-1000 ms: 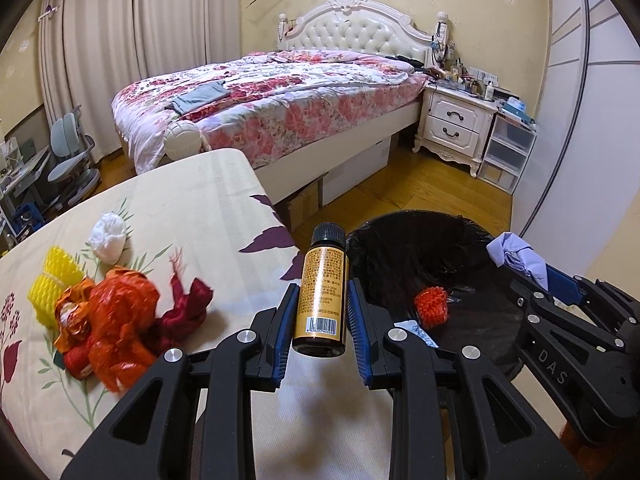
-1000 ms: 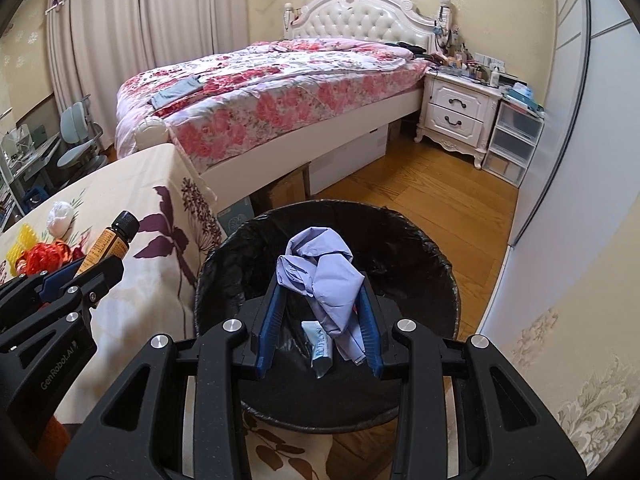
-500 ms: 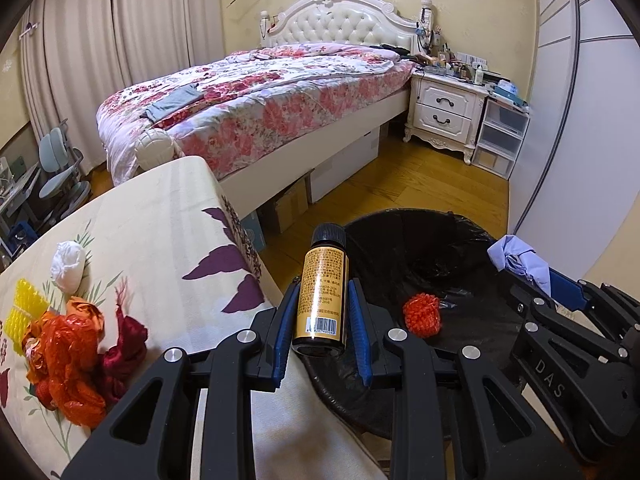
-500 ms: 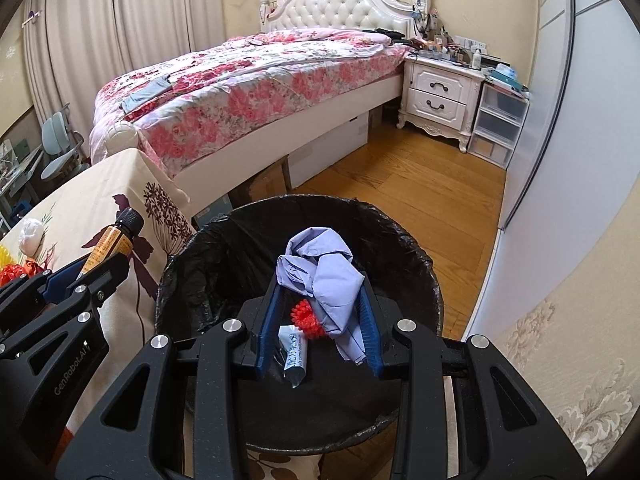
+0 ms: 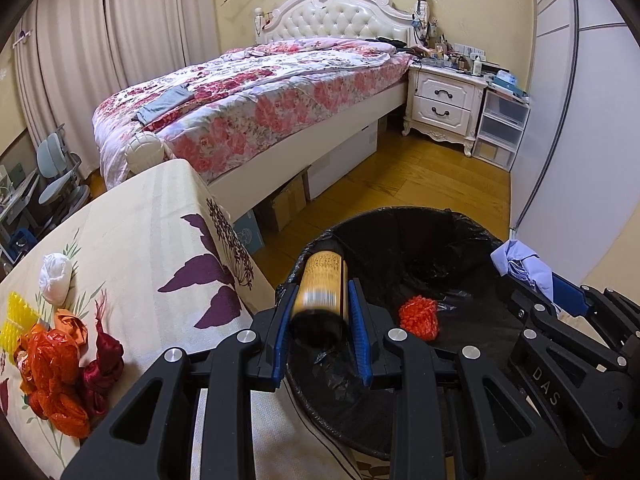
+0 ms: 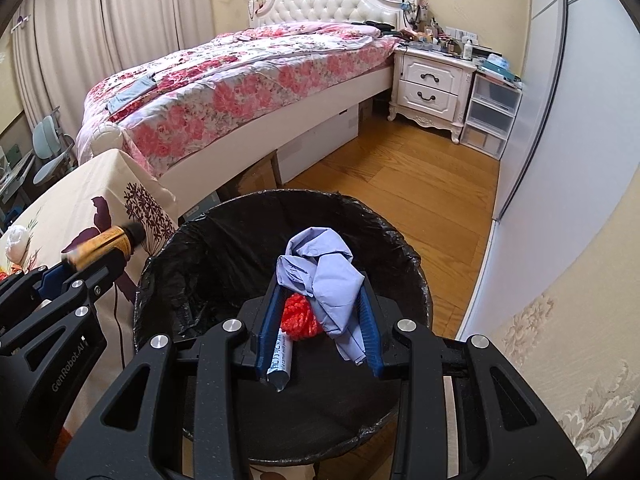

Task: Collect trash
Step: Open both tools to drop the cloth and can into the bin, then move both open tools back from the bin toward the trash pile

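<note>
Both grippers have shifted from beside the table to over the bin (image 6: 408, 264). Tipped forward and blurred, the bottle (image 5: 322, 292) sits between the left gripper (image 5: 320, 332) pads above the bin's near rim; whether they still clamp it cannot be told. Clenched on the blue cloth (image 6: 324, 276), the right gripper (image 6: 318, 332) hangs over the bin, where a red ball (image 6: 298, 316) and tube (image 6: 280, 360) lie.

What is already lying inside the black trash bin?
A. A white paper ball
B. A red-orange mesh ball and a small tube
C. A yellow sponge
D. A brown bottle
B: in the right wrist view, the red-orange mesh ball and the small tube lie on the bottom of the black trash bin.
</note>
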The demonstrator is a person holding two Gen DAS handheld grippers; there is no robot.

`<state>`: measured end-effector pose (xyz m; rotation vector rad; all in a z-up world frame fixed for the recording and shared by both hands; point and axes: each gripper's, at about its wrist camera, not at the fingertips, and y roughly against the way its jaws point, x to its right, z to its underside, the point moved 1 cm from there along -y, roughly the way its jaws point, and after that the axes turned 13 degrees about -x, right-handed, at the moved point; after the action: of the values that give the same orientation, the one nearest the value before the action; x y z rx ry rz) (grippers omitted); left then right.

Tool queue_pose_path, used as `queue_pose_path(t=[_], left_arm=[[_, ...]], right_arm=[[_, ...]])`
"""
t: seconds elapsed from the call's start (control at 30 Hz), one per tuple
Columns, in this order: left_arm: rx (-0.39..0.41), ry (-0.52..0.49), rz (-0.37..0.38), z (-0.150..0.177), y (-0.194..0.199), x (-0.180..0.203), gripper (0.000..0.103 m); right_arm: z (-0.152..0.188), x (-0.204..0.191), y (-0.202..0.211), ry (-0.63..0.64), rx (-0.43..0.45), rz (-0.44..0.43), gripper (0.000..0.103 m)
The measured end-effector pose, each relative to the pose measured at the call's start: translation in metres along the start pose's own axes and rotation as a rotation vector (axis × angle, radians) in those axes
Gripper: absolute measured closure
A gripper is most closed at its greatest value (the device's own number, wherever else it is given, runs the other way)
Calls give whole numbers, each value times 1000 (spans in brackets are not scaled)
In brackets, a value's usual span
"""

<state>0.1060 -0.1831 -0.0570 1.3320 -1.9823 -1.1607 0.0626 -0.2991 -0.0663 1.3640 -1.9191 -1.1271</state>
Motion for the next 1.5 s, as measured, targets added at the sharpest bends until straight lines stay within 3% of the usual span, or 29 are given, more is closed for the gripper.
queue_pose_path(t=[0.23,0.3,0.53,0.63,0.67,0.8,1.2,1.5], left_arm=[[-1,-10,-1,-4,-4,4,75],[-3,-12,-4,-5,-5,4,64],[18,3,-5,-4,0,-1,41],[24,11,-8,-4,1,-3,34],[28,17,-9,-4,2,-5,32],[35,34,-10,-2,7,-9,29],[80,108,-35,11,42,-44,24],[106,200,-89,37,74,-95,23]], right_arm=[[-2,3,-1,-11,1,4,68],[-2,4,-2,-12,-1,5,68],[-2,6,-2,-26,-2,16,66],[-2,7,0,-33,9,24,51],[-1,7,1,-32,13,26,51],[-2,5,4,-25,21,35,44],[3,-11,25,4,46,27,42],[12,-48,45,66,63,-39,42]])
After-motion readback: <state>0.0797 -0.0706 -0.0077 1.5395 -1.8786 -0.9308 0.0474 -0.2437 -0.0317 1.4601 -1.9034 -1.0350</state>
